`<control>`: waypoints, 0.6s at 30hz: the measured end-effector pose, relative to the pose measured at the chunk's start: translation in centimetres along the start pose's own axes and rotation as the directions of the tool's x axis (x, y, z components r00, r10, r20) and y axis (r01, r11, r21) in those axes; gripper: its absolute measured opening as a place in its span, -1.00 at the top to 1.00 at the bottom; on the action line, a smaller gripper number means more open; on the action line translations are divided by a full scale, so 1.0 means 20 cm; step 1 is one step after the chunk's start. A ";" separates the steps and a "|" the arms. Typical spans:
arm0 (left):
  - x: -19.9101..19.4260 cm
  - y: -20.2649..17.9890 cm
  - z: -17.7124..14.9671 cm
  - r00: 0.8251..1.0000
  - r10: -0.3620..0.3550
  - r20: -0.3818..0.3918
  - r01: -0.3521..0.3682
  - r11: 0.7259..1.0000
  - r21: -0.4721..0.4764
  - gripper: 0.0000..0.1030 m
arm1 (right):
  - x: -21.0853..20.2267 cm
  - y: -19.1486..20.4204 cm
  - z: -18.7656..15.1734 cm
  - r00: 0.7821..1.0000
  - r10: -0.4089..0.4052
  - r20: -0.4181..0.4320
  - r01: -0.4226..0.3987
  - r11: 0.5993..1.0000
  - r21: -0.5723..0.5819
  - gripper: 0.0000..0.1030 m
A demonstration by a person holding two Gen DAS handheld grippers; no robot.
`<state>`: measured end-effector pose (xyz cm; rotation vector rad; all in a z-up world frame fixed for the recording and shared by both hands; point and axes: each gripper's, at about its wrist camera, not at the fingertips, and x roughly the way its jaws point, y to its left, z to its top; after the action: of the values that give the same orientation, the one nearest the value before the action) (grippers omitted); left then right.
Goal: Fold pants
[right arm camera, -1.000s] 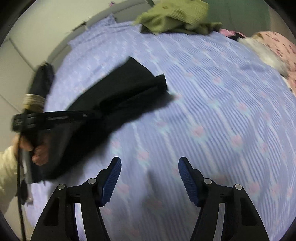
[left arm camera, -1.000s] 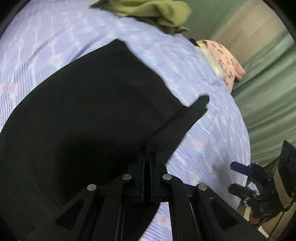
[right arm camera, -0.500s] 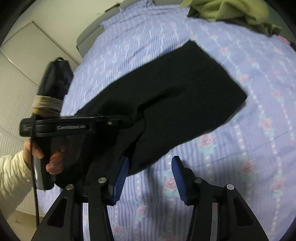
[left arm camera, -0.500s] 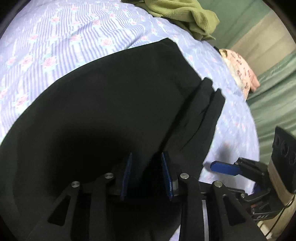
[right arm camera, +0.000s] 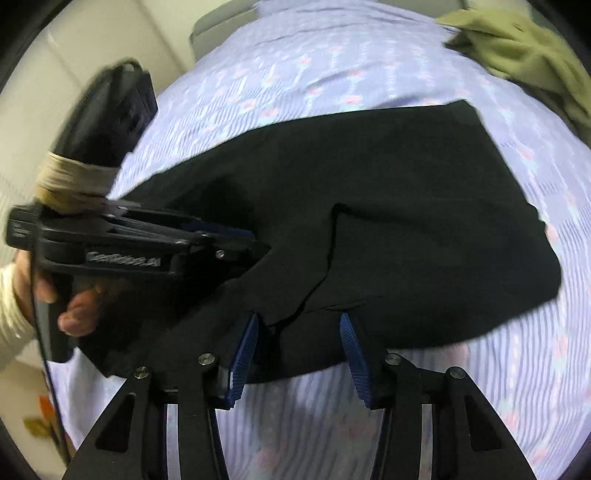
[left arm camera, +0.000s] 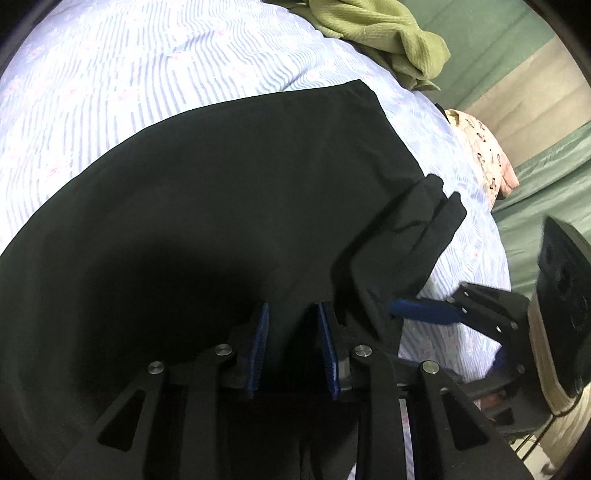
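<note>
Black pants (left arm camera: 240, 192) lie folded over on a bed with a lilac striped floral sheet (left arm camera: 129, 74); they also show in the right wrist view (right arm camera: 406, 221). My left gripper (left arm camera: 291, 317) is open, low over the near edge of the pants, with black cloth between its blue pads. It shows from the side in the right wrist view (right arm camera: 243, 240). My right gripper (right arm camera: 299, 325) is open, its pads straddling the near edge of the pants. Its blue pad shows in the left wrist view (left arm camera: 421, 308).
An olive green garment (left arm camera: 384, 33) lies bunched at the far end of the bed, also in the right wrist view (right arm camera: 524, 48). A pink patterned cloth (left arm camera: 484, 151) lies at the bed's right edge. A green curtain (left arm camera: 546, 192) hangs beyond.
My left gripper has opened, letting go of the pants edge it held a second ago. My right gripper has moved left and closer, onto the near edge of the pants.
</note>
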<state>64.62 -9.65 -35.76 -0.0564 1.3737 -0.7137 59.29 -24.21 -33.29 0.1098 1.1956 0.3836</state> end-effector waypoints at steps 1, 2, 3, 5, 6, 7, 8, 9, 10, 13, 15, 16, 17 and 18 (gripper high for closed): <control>-0.03 -0.01 -0.01 1.000 0.013 -0.002 -0.013 1.000 -0.001 0.46 | 0.01 0.00 0.01 1.000 0.009 -0.007 -0.009 1.000 0.002 0.07; -0.05 -0.02 -0.02 1.000 0.014 0.007 -0.014 1.000 0.004 0.45 | 0.03 -0.01 0.03 1.000 0.023 -0.010 -0.023 1.000 0.008 0.07; -0.07 -0.04 -0.03 1.000 0.009 0.022 -0.009 1.000 0.014 0.45 | 0.04 -0.01 0.04 0.999 0.038 -0.011 -0.038 0.999 0.017 0.07; -0.15 -0.09 -0.09 0.999 -0.012 0.047 0.009 0.998 0.061 0.43 | 0.06 -0.03 0.05 0.998 0.064 -0.018 -0.063 0.996 0.058 0.07; -0.18 -0.11 -0.12 0.998 -0.019 0.054 0.015 0.997 0.079 0.42 | 0.05 -0.03 0.06 0.997 0.069 -0.021 -0.067 0.995 0.067 0.07; -0.19 -0.13 -0.15 0.998 -0.025 0.052 0.020 0.995 0.094 0.42 | 0.04 -0.03 0.06 0.996 0.082 -0.018 -0.081 0.995 0.062 0.07; -0.19 -0.14 -0.17 0.999 -0.026 0.042 0.021 0.994 0.106 0.42 | 0.03 -0.02 0.05 0.996 0.088 -0.016 -0.088 0.995 0.051 0.07; -0.17 -0.14 -0.18 0.999 -0.019 0.028 0.015 0.994 0.111 0.42 | 0.02 -0.01 0.05 0.996 0.091 -0.018 -0.091 0.995 0.033 0.07; -0.13 -0.15 -0.19 1.000 -0.008 0.007 0.007 0.993 0.114 0.42 | 0.00 0.00 0.04 0.996 0.089 -0.021 -0.089 0.996 0.021 0.07; -0.06 -0.11 -0.21 1.000 0.012 -0.017 -0.011 0.995 0.100 0.86 | -0.01 0.00 0.05 0.995 0.094 -0.038 -0.093 0.995 0.024 0.07; -0.06 -0.07 -0.19 0.999 0.030 0.015 -0.030 0.999 0.028 0.87 | -0.01 0.02 0.05 0.996 0.080 -0.042 -0.080 0.997 0.012 0.11; -0.07 -0.04 -0.19 0.999 0.036 0.039 -0.035 0.999 -0.013 0.87 | -0.02 0.02 0.05 0.997 0.071 -0.038 -0.071 0.997 0.005 0.11; -0.09 -0.01 -0.19 0.997 0.040 0.061 -0.037 0.998 -0.056 0.87 | -0.05 0.03 0.06 0.997 0.067 -0.027 -0.067 0.998 0.001 0.11; -0.10 0.01 -0.19 0.997 0.037 0.073 -0.031 0.996 -0.082 0.87 | -0.08 0.03 0.06 0.998 0.065 -0.014 -0.065 0.998 0.000 0.11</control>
<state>61.24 -7.03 -35.01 -0.1228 1.3284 -0.6217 59.75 -24.06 -31.34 0.1460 1.2074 0.4421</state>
